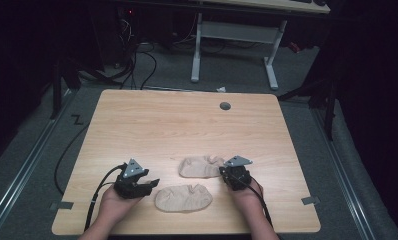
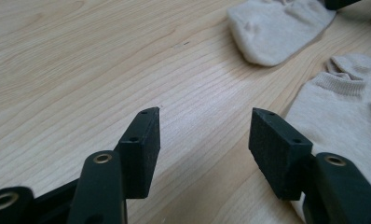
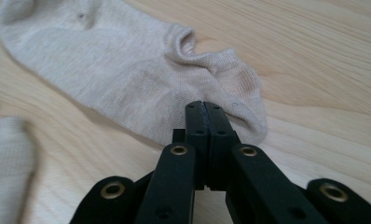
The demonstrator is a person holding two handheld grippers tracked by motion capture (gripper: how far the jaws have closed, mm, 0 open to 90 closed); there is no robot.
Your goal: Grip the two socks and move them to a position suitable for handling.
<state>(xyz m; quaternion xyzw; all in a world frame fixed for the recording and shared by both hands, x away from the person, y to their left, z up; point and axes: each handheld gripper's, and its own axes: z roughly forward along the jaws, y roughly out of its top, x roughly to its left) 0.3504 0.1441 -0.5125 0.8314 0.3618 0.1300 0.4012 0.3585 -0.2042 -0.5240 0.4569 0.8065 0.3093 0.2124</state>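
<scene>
Black jaws of the right gripper stand pressed together; whether they pinch the cuff edge of the far beige ankle sock just ahead of their tips cannot be told. Left gripper: jaws wide apart, nothing between them, over bare wooden table. Near beige ankle sock lies just right of its right jaw.

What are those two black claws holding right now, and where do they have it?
The right gripper is shut at the cuff edge of the far sock; whether fabric is pinched cannot be told. The left gripper is open, empty.
</scene>
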